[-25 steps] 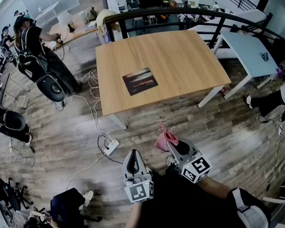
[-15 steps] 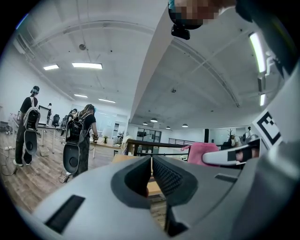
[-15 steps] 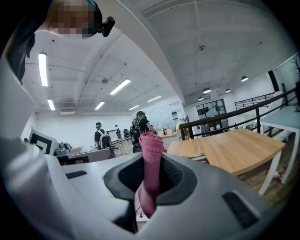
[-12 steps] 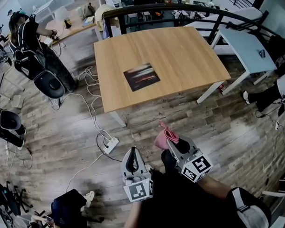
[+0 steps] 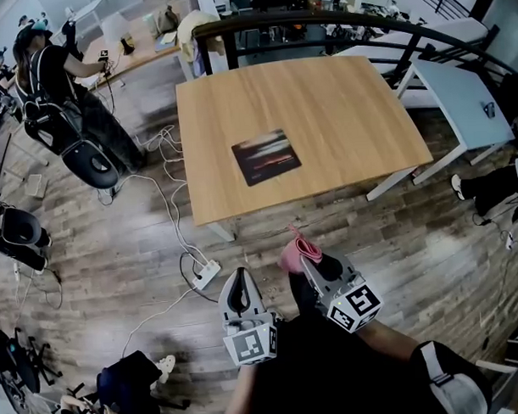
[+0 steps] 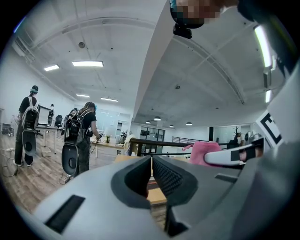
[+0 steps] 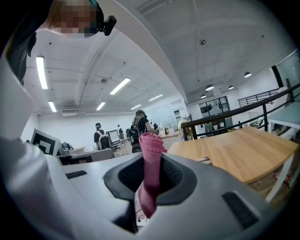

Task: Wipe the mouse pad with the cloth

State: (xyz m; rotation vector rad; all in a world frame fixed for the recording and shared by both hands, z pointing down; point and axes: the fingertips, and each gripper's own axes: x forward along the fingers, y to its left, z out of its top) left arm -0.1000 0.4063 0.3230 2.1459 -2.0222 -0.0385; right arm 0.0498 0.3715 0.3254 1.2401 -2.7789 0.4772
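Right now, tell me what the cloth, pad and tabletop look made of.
Cloth: soft pink fabric, perhaps microfibre or terry; it folds limply and looks fuzzy.
Pad: thin flat mat with a dark printed picture, likely fabric-topped rubber; too small to confirm.
Tabletop: light wood or wood-look laminate, matt, with faint grain lines.

Open-plan office floor. Head view: at upper centre a wood-topped table on white legs carries a mouse pad, with a black railing behind it and a pale table at upper right. The plank flooring bears a power strip with white cables, centre left. Black office chairs stand at the left edge, and a person works at a desk, upper left. Left gripper view: strip lights on a white ceiling, upper left.
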